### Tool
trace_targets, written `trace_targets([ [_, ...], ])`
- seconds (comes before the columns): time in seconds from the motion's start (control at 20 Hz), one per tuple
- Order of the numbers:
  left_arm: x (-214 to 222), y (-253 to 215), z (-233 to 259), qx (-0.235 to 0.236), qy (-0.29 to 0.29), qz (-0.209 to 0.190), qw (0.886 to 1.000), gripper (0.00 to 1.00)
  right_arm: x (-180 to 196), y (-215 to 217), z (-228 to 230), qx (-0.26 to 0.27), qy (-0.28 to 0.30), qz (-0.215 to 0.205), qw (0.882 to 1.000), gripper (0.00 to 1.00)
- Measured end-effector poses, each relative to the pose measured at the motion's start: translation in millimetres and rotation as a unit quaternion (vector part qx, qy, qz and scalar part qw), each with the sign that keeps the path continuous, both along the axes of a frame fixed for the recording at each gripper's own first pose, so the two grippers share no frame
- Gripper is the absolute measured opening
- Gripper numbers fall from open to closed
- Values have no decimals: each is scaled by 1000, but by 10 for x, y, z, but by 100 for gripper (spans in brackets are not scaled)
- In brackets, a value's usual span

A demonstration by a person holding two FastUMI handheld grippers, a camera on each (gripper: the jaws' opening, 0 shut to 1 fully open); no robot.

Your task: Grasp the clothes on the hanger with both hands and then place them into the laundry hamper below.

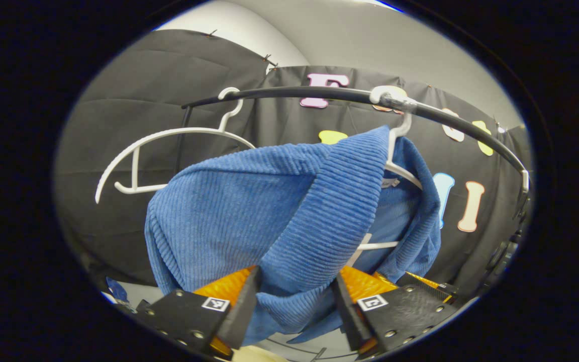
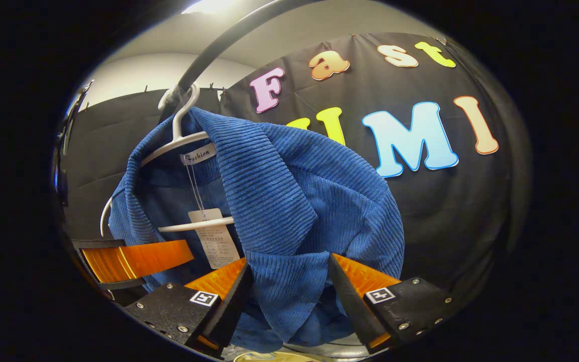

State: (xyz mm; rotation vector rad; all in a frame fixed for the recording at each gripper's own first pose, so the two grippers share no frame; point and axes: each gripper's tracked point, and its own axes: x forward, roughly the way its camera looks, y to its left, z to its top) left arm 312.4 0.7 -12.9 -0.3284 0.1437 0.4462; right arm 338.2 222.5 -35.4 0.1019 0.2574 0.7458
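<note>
Black cloth walls behind a dark rail [image 1: 294, 92]. My left gripper [image 1: 294, 301] has its fingers spread around a fold of the blue garment [image 1: 249, 211]; my right gripper [image 2: 287, 296] likewise, jaws apart astride the cloth. The garment hangs on a white hanger [image 2: 181, 141]; an empty hanger [image 1: 169, 146] hangs beside it.

Ribbed blue jacket [image 1: 249, 211], white hangers [image 1: 169, 138], black rail [image 1: 294, 92].
</note>
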Motion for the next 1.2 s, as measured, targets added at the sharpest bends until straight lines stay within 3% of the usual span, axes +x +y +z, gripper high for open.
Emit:
trace_targets([
  [0.1, -3, -31, -29, -31, -19, -28, 999, 60, -16, 5, -7, 6, 5, 2, 1000, 81],
  [0.2, -107, 56, -55, -40, -21, -9, 999, 26, -51, 37, -14, 14, 20, 14, 1000, 60],
  [0.25, -154, 37, -10, -40, -30, -15, 999, 9, -8, 3, -16, 19, 26, 8, 999, 42],
  [0.3, -138, -15, 11, -41, -37, -33, 998, 14, 49, -51, 1, 25, 31, -3, 999, 32],
  [0.35, -112, -45, 16, -42, -40, -44, 997, 14, 96, -75, 12, 35, 35, -14, 999, 12],
  [0.4, -132, -80, 0, -40, -45, -50, 997, 14, 110, -72, 22, 44, 43, -16, 998, 7],
  [0.45, -195, -66, 24, -34, -56, -46, 997, 8, 50, -82, 21, 50, 49, -13, 997, 4],
  [0.5, -187, -97, 74, -38, -67, -51, 996, 2, 39, -93, 34, 54, 50, -12, 997, 1],
  [0.55, -214, -117, 98, -42, -71, -54, 995, 7, 71, -117, 45, 55, 44, -16, 997, 0],
  [0.6, -238, -135, 110, -46, -74, -61, 994, 2, 101, -150, 66, 55, 40, -20, 997, 0],
  [0.85, -345, -124, 198, -47, -82, -61, 994, 2, 157, -218, 122, 64, 27, -36, 997, 0],
  [1.2, -619, -14, 559, 0, -93, -37, 995, 1, 259, -491, 340, 72, -25, -80, 994, 0],
])
